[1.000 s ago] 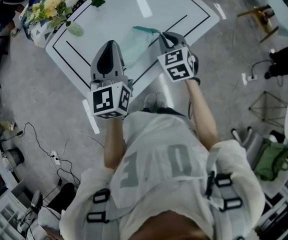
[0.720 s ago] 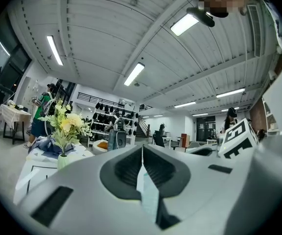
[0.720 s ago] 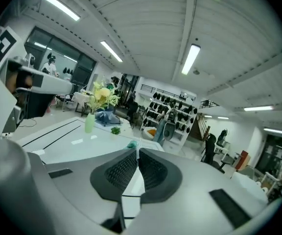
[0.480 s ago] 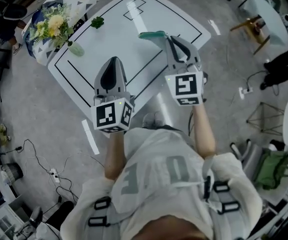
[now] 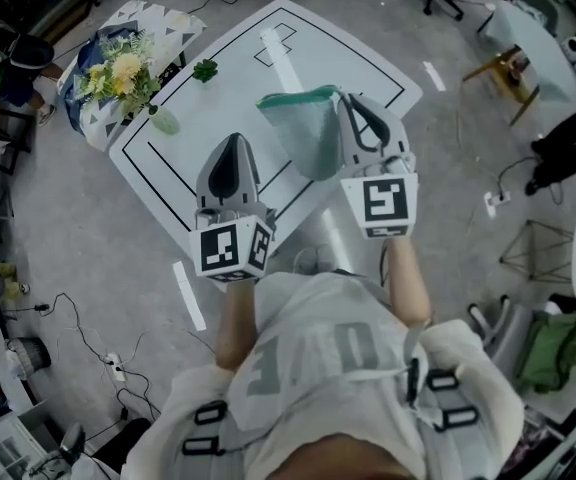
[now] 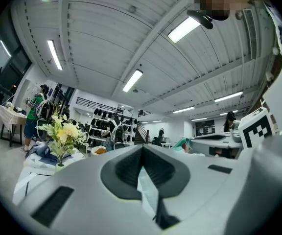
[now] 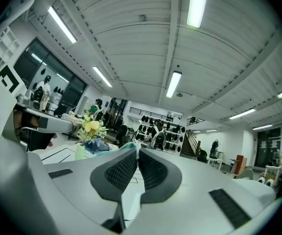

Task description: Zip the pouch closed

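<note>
Above the white table (image 5: 230,76), left gripper (image 5: 230,148) pinched closed and empty, teal pouch (image 5: 306,133) dangling beside it from the right gripper (image 5: 354,108) clamped on its edge, zipping seemingly not started, zipper unreadable.

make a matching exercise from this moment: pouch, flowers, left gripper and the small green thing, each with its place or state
Things:
1. pouch
2. flowers
3. left gripper
4. small green thing

Places or states:
a. shut, with nothing between its jaws
b. lying on the white table, right of the flowers in the head view
c. held up in the right gripper
d. at the table's left corner in the head view

Pairs: 1-c, 2-d, 3-a, 4-b
</note>
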Demonstrator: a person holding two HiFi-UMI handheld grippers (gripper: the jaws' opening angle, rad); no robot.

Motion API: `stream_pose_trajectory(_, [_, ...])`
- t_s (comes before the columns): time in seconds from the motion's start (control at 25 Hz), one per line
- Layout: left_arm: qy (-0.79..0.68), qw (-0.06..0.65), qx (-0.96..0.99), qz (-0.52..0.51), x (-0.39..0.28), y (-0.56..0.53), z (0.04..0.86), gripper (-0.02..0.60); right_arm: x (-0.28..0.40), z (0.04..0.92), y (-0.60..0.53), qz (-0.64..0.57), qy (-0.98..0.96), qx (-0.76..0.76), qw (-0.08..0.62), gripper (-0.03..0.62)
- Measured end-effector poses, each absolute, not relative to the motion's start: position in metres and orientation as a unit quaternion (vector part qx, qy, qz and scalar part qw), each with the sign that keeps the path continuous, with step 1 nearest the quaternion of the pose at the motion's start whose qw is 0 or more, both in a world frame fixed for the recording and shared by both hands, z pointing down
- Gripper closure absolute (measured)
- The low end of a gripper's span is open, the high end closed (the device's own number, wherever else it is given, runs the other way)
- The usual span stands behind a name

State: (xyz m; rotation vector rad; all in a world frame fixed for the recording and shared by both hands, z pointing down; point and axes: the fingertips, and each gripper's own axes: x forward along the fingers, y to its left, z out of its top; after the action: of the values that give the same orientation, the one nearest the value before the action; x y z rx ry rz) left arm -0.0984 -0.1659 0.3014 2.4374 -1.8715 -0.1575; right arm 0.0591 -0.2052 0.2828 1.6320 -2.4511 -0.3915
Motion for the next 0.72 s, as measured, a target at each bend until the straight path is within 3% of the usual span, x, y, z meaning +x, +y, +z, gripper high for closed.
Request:
stream_pose_trajectory(0.44, [-0.579,0.04,0.812,-0.068,-0.096,-0.159,0.295,0.573,0.051,0.28,-0.194,-0.143,-0.833,0.526,0.095,0.576])
stream_pose_trajectory(0.48, [-0.559,0.054,0.824,-0.073,-0.09,-0.158,0.295,0.541,0.052,0.28,-0.193,-0.145,-0.834,0.524,0.095,0.576])
stream_pose_trajectory(0.52, [-0.538,0.075,0.836,-0.081,-0.084,-0.158,0.294,0.428,0.053,0.28,-0.192,-0.149,-0.834,0.522,0.096,0.576])
stream_pose_trajectory(0.56, [-0.519,0.099,0.844,-0.094,-0.079,-0.158,0.292,0.393,0.054,0.28,-0.191,-0.156,-0.835,0.519,0.099,0.576])
stream_pose_trajectory(0.72, [-0.442,0.204,0.855,-0.182,-0.065,-0.155,0.277,0.354,0.055,0.283,-0.184,-0.205,-0.833,0.497,0.132,0.576])
